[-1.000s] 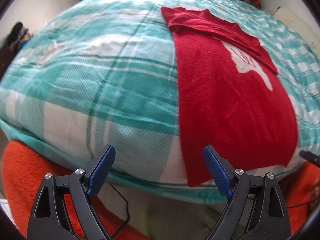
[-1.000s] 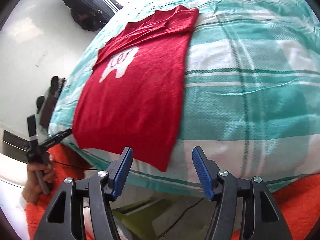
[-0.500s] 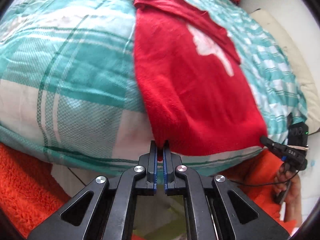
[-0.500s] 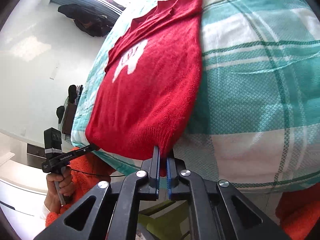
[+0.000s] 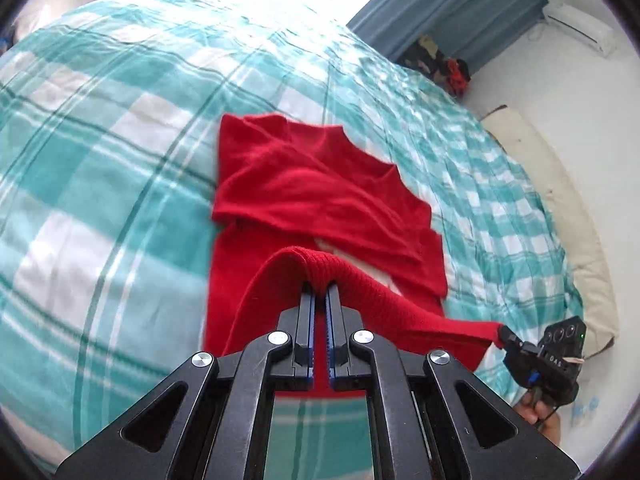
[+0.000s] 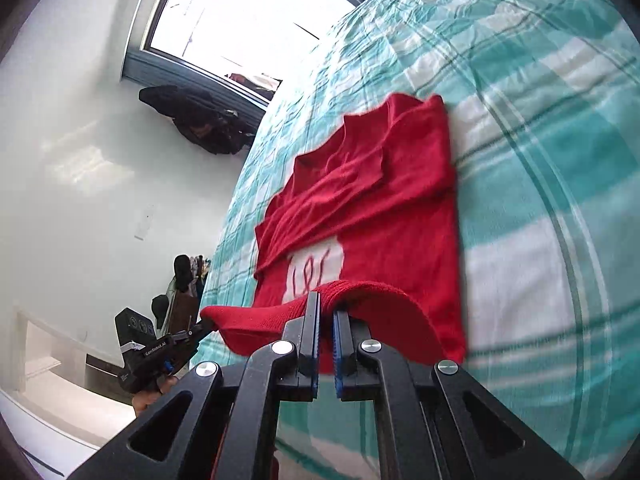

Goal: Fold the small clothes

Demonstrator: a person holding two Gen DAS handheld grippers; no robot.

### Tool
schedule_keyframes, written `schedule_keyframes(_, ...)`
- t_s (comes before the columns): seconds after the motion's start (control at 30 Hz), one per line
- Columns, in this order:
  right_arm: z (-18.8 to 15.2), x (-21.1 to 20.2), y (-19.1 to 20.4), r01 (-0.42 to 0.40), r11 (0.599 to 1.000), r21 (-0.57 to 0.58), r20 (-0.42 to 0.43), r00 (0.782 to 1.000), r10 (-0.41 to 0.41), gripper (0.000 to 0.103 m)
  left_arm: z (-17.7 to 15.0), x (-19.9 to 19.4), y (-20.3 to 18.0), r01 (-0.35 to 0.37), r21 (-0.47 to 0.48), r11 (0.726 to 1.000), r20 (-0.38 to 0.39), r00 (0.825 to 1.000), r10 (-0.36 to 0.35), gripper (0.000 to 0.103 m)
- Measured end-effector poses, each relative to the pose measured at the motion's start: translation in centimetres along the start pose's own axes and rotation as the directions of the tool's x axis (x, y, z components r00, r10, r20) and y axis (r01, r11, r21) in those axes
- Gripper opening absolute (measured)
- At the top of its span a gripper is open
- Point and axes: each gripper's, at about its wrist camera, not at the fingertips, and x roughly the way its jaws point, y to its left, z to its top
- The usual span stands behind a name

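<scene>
A small red sweater (image 5: 296,184) with a white print lies on a teal and white checked blanket (image 5: 100,152), its sleeves folded across the chest. My left gripper (image 5: 319,290) is shut on the ribbed bottom hem at one corner and holds it lifted above the body. The right gripper (image 5: 506,336) pinches the other hem corner, with the hem stretched between the two. In the right wrist view, my right gripper (image 6: 326,308) is shut on the sweater (image 6: 400,200) hem, and the left gripper (image 6: 200,330) grips the far corner.
The blanket (image 6: 540,120) covers a bed. A beige cushion (image 5: 560,208) lies along the bed's right side by the wall. Dark clothes (image 6: 200,124) hang under a bright window (image 6: 240,12). A hand (image 5: 540,416) shows under the right gripper.
Both grippers went from open by the bed's edge to shut on the hem corners. They have since lifted the hem and carried it over the sweater toward the collar.
</scene>
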Motion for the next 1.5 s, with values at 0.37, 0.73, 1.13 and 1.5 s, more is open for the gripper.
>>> schedule_keyframes(0.37, 17.5, 12.1, -0.6, 0.054, 0.998, 0.041, 0.087, 0.995, -0.057, 0.006, 14.5, 13.0, -1.1, -0.239, 0.063, 0.969, 0.029, 0.971, 0.237, 0.002)
schedule_keyframes(0.73, 20.1, 14.3, -2.2, 0.188, 0.982, -0.019, 0.119, 0.976, -0.184, 0.063, 14.2, 9.8, 1.9, -0.312, -0.007, 0.950, 0.164, 0.937, 0.308, 0.052)
schedule_keyframes(1.13, 7.9, 14.1, -2.4, 0.394, 0.769, -0.503, -0.048, 0.876, -0.481, 0.038, 4.4, 10.3, 0.9, -0.398, 0.284, 0.872, -0.037, 0.905, 0.425, 0.049)
schedule_keyframes(1.5, 3.7, 14.6, 0.1, 0.387, 0.782, -0.489, -0.038, 0.886, -0.463, 0.057, -0.4, 7.9, -0.2, -0.441, 0.305, 0.844, 0.026, 0.890, 0.456, 0.077)
